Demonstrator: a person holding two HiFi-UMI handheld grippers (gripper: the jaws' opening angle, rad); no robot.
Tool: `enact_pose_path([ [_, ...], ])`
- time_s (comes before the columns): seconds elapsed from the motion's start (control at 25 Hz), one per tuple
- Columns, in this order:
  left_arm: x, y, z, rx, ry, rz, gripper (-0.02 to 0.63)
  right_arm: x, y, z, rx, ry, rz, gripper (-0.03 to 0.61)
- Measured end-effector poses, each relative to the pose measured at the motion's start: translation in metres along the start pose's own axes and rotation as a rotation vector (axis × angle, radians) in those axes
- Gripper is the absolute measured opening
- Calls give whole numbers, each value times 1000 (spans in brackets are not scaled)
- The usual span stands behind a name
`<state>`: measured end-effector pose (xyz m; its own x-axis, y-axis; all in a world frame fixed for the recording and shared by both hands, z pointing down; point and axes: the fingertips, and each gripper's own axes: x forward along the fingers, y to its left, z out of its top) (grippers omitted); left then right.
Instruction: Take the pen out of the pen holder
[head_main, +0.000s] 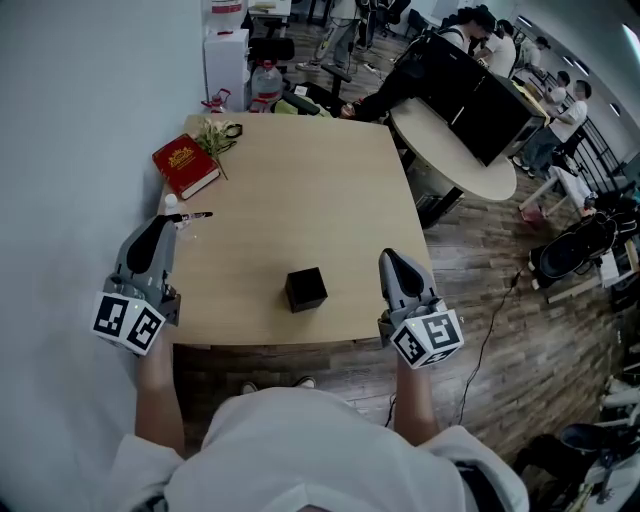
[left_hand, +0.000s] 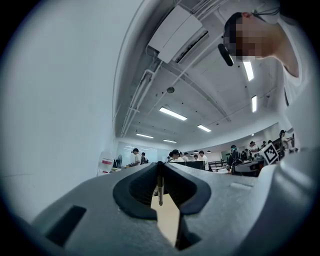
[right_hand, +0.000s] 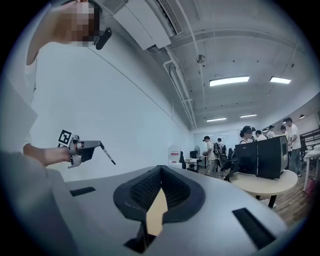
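Note:
The black cube pen holder (head_main: 306, 289) stands near the front edge of the wooden table (head_main: 300, 180), between the two grippers. My left gripper (head_main: 168, 222) is raised over the table's left edge and shut on a thin dark pen (head_main: 192, 216), which sticks out to the right of its tips. In the left gripper view the pen (left_hand: 160, 192) is pinched where the jaws meet. The right gripper view shows the left gripper (right_hand: 85, 149) holding the pen (right_hand: 107, 153) in the air against the white wall. My right gripper (head_main: 388, 258) hovers right of the holder, shut on nothing.
A red book (head_main: 186, 165) and a sprig of dried plant (head_main: 215, 135) lie at the table's far left corner. A white wall runs along the left. To the right stands a round table (head_main: 470, 165) with black monitors, and people are beyond it.

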<state>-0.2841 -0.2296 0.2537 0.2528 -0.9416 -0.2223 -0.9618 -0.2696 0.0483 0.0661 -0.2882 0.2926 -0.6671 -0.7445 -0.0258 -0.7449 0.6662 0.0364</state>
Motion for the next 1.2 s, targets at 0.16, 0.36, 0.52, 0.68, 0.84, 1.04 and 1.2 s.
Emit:
enact_pose_path([
  [0.16,-21,6,12,26,-21,28,49,-5,-4,-5,9,6,-33,2],
  [0.36,-41,7,17,41,-26,32,49,-15,-6,-8,20,14,-57,2],
  [0.52,-48,8,21,41,-44,27,49,-24,-10,-9,35,10,-101,2],
  [0.68,-68,12,23,19,-69,55,49,-30,-10,-5,67,2,-111,2],
  [0.84,-97,18,24,-3,-79,116,49,-37,-8,2,81,-2,-114,2],
  [1.04,-123,22,26,-6,-69,144,49,-40,2,2,100,2,-112,2],
  [1.2,-129,22,24,-12,-70,125,49,-31,21,-4,122,6,-93,2],
])
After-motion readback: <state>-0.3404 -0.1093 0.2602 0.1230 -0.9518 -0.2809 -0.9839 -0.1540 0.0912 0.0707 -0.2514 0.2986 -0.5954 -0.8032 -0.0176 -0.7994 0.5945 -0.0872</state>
